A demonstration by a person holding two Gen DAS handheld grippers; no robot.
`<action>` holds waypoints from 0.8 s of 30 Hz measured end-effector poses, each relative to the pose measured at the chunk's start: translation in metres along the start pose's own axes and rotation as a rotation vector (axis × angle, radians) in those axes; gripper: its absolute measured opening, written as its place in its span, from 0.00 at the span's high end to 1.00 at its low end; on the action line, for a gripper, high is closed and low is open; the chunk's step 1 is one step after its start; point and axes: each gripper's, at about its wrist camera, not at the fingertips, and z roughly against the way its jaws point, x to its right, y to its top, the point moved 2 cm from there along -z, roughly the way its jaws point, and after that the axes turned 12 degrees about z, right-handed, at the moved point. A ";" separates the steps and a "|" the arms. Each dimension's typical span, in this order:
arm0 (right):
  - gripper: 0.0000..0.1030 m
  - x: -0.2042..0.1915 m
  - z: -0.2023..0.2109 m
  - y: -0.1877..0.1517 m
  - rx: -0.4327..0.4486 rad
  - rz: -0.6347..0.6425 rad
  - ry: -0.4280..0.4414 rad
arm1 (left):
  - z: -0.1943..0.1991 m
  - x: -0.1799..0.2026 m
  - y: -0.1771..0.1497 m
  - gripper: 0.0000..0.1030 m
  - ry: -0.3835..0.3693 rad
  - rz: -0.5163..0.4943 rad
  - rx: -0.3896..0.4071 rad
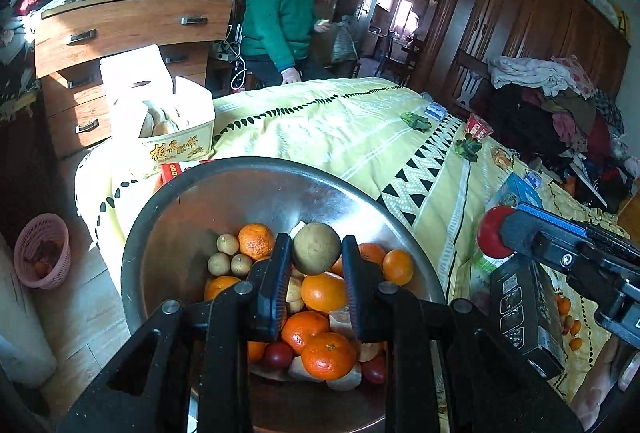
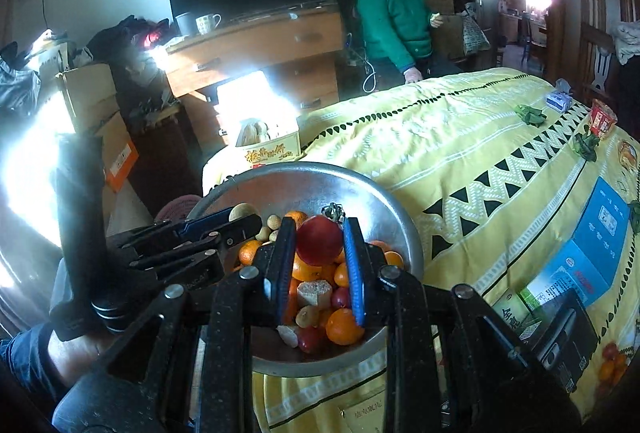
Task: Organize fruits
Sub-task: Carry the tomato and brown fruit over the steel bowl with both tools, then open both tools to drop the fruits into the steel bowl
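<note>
A steel bowl (image 1: 224, 201) on the yellow bedspread holds oranges (image 1: 324, 291), small brown fruits (image 1: 230, 259), red fruits and pale chunks. My left gripper (image 1: 316, 253) is shut on a brown kiwi-like fruit (image 1: 316, 248) above the bowl. My right gripper (image 2: 320, 245) is shut on a red apple (image 2: 319, 240) over the bowl (image 2: 320, 181); it also shows in the left wrist view (image 1: 496, 237) to the right of the bowl, with the apple (image 1: 490, 237). The left gripper (image 2: 244, 217) shows in the right wrist view at left.
An open cardboard snack box (image 1: 176, 137) stands behind the bowl. A blue box (image 2: 592, 253), a black box (image 1: 524, 309), green leaves (image 1: 416, 121) and a red packet (image 1: 478, 127) lie on the bed. A person in green (image 1: 280, 21) sits beyond. A pink basket (image 1: 42, 251) is on the floor.
</note>
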 end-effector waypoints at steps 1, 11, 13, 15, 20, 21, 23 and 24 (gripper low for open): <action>0.76 -0.001 -0.002 0.000 -0.006 0.001 -0.003 | 0.001 -0.001 0.001 0.76 0.000 0.003 -0.002; 0.76 -0.015 -0.015 0.012 -0.019 0.016 -0.005 | -0.005 -0.005 0.005 0.76 -0.008 0.014 -0.017; 0.76 -0.014 -0.017 0.012 -0.022 0.014 -0.006 | -0.008 -0.006 0.005 0.76 -0.005 0.012 -0.024; 0.76 -0.012 -0.019 0.012 -0.026 0.009 -0.005 | -0.009 -0.006 0.003 0.76 -0.001 0.011 -0.031; 0.76 -0.013 -0.027 0.010 -0.040 0.000 0.004 | -0.015 -0.009 0.001 0.76 0.011 0.007 -0.054; 0.75 -0.014 -0.029 0.010 -0.045 -0.003 0.009 | -0.016 -0.009 0.000 0.76 0.015 0.006 -0.058; 0.74 -0.014 -0.032 0.008 -0.054 -0.008 0.017 | -0.019 -0.012 -0.001 0.76 0.023 0.009 -0.070; 0.74 -0.015 -0.034 0.007 -0.060 -0.011 0.025 | -0.019 -0.013 -0.002 0.74 0.027 0.013 -0.074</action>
